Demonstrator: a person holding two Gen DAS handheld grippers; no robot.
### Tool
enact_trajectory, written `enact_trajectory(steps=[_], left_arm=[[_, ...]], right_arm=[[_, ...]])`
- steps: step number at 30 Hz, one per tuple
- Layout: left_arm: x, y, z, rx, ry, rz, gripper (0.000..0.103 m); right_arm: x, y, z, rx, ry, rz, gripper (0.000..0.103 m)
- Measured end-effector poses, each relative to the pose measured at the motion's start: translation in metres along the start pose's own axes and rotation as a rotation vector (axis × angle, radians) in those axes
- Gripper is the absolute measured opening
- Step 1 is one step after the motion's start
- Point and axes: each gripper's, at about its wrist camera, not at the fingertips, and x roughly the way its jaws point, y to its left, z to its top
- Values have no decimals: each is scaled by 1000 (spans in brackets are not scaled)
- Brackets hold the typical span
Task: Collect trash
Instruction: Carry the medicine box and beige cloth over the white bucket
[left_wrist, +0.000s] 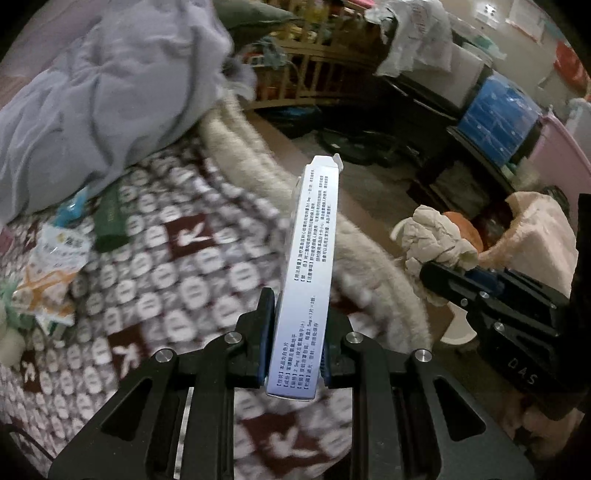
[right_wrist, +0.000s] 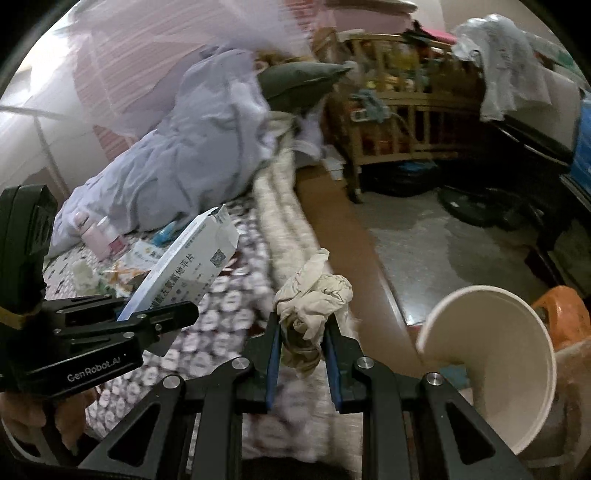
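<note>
Two grippers are full right now. Your left gripper (left_wrist: 295, 332) has its jaws squeezed on a flat white medicine box (left_wrist: 308, 266), which sticks up over the patterned blanket (left_wrist: 177, 280) on the bed. Your right gripper (right_wrist: 301, 354) has its jaws pinched on a crumpled tissue (right_wrist: 314, 295), up in the air by the bed's edge. Just beside that gripper is a white paper cup (right_wrist: 491, 362). More wrappers (left_wrist: 51, 266) lie on the blanket.
</note>
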Motion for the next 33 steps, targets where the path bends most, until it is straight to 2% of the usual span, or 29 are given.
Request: enact_trajectory(steps=[17, 33], left_arm=[[33, -87, 26, 104, 30, -97, 18], [70, -146, 36, 153, 94, -181, 18]], right_arm=[[-30, -91, -17, 137, -14, -143, 21], [-39, -152, -36, 255, -2, -199, 21]])
